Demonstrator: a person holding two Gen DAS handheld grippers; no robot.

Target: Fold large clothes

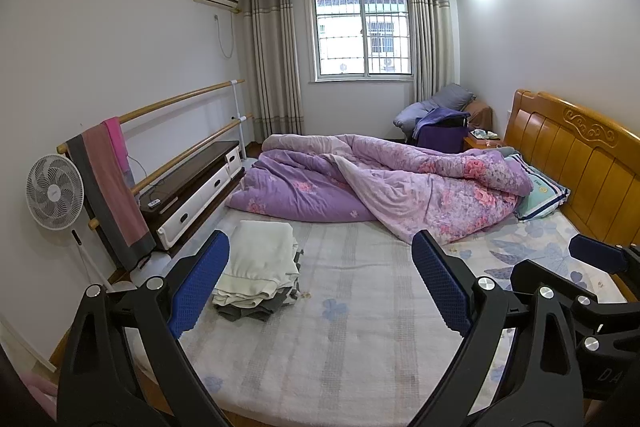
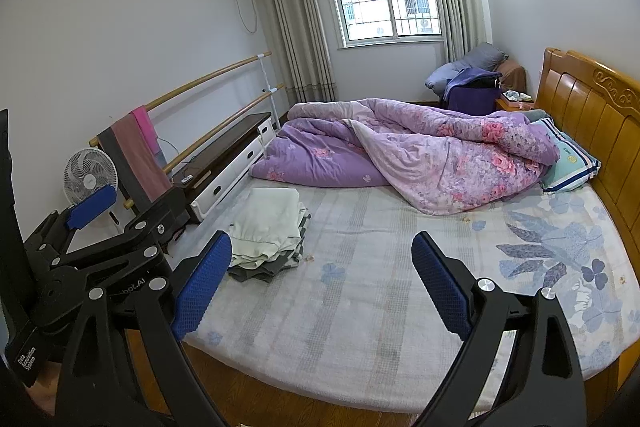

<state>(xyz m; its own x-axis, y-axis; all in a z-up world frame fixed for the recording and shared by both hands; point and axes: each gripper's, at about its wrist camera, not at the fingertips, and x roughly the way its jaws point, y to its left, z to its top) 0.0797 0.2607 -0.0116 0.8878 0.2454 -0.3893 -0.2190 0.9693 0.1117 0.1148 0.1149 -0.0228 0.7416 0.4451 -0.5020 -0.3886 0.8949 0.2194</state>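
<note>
A stack of folded clothes [image 1: 260, 263], cream on top with grey pieces under it, lies near the left edge of the bed [image 1: 360, 327]; it also shows in the right wrist view [image 2: 270, 231]. My left gripper [image 1: 320, 279] is open and empty, held above the bed's foot end, to the right of the stack. My right gripper [image 2: 322, 283] is open and empty, also above the foot end. The right gripper shows at the right edge of the left wrist view [image 1: 592, 267]. The left gripper shows at the left of the right wrist view [image 2: 92, 207].
A crumpled purple floral quilt [image 1: 380, 187] lies across the far half of the bed, with a pillow [image 1: 544, 193] by the wooden headboard [image 1: 580, 155]. Left of the bed stand a low cabinet [image 1: 196, 183], a rail with towels [image 1: 108, 179] and a fan [image 1: 54, 193].
</note>
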